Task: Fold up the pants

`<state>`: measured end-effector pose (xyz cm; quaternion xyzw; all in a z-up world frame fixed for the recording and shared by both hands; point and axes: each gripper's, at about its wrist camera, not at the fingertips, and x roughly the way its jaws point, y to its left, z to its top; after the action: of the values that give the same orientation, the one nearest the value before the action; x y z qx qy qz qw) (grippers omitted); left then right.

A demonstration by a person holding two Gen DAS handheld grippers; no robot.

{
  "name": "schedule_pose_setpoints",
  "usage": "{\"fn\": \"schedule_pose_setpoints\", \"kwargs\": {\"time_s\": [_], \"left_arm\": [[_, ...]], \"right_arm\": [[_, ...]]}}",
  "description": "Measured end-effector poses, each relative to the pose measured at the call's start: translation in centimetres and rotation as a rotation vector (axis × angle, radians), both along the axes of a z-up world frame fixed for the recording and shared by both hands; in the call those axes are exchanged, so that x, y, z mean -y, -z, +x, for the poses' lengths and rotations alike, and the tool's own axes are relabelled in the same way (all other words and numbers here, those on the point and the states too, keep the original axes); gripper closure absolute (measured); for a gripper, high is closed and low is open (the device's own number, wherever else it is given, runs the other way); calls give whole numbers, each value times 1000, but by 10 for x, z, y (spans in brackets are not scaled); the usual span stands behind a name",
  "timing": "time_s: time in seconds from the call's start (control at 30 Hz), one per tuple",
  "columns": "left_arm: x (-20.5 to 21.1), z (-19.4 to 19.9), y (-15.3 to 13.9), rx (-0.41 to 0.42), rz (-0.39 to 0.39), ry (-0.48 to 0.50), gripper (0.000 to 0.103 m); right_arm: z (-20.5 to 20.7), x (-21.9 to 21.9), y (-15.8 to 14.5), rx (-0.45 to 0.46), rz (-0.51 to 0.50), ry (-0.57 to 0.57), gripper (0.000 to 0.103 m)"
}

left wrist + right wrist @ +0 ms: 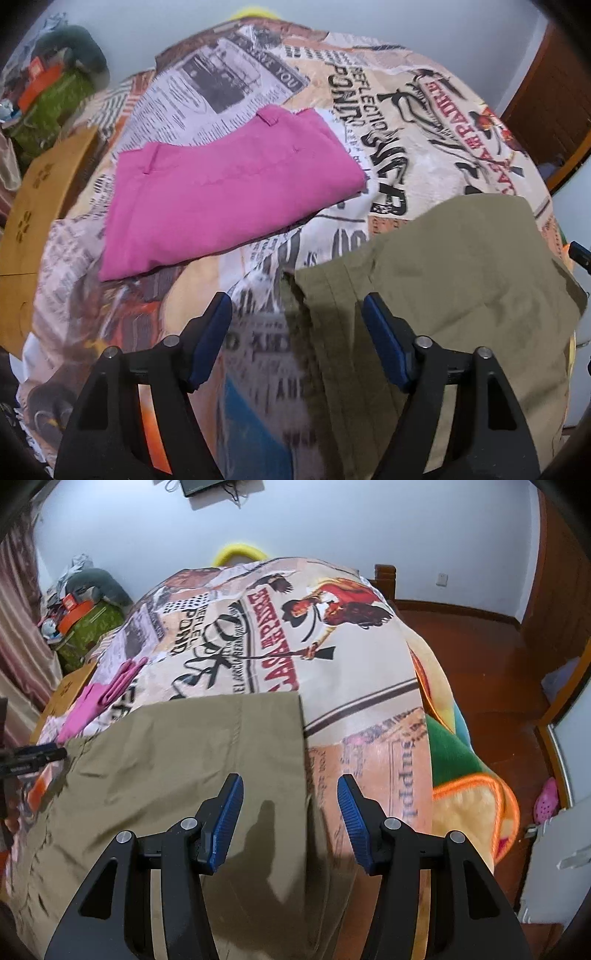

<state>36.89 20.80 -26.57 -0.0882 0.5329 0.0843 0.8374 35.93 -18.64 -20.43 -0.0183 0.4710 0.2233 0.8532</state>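
We have both claws hanging over the bed with nothing in them. The left claw (297,314) stands wide, its blue pads apart over the near left edge of the olive-khaki cotton pants (454,280); the right claw (290,797) stands moderately apart above the pants' right edge, also gripping nothing. In the left wrist view the khaki pants lie flat at about four o'clock on the newspaper-print patchwork bedspread (258,85); in the right wrist view they fill the lower left, from seven to ten o'clock. A folded magenta pair of pants (229,192) sits well apart toward eleven o'clock in the left view.

We judge these risks. The khaki cloth looks to lie in more than one layer, so a claw closing at the edge could pinch only the top layer and drag the fold askew. It could equally catch the bedspread beneath and pull it up with the pants. If our two claws lift unevenly, the next fold will come out crooked. The right edge of the bed is near at three o'clock in the right view, so a loose sweep could push cloth toward the wooden floor (476,653).

Readable print on the bedspread, upside down to us: "YOU", "REFLECTIO…", "POND", and red lettering that seems to read "CASA DE PADRE", though we cannot be sure.
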Motion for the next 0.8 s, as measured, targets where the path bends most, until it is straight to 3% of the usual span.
{"fn": "schedule_pose_setpoints", "kwargs": {"time_s": [0.07,0.13,0.4,0.43,0.57,0.8], "left_arm": [[2,7,8,-10,-39,18,61],[5,9,9,-1,-74,41,76],[15,5,9,17,-16,80,84],[15,4,8,23,-15,84,87],[21,2,4,44,23,125,92],[35,-6,-20,130,138,117,98]], "right_arm": [[14,-3,4,-19,-2,-2,54],[27,-8,5,-26,-6,-16,54],[82,-47,43,-186,-2,-80,54],[84,-53,49,-192,-14,-91,59],[75,-69,50,-108,-81,-103,88],[54,-70,23,70,-130,-101,92]]}}
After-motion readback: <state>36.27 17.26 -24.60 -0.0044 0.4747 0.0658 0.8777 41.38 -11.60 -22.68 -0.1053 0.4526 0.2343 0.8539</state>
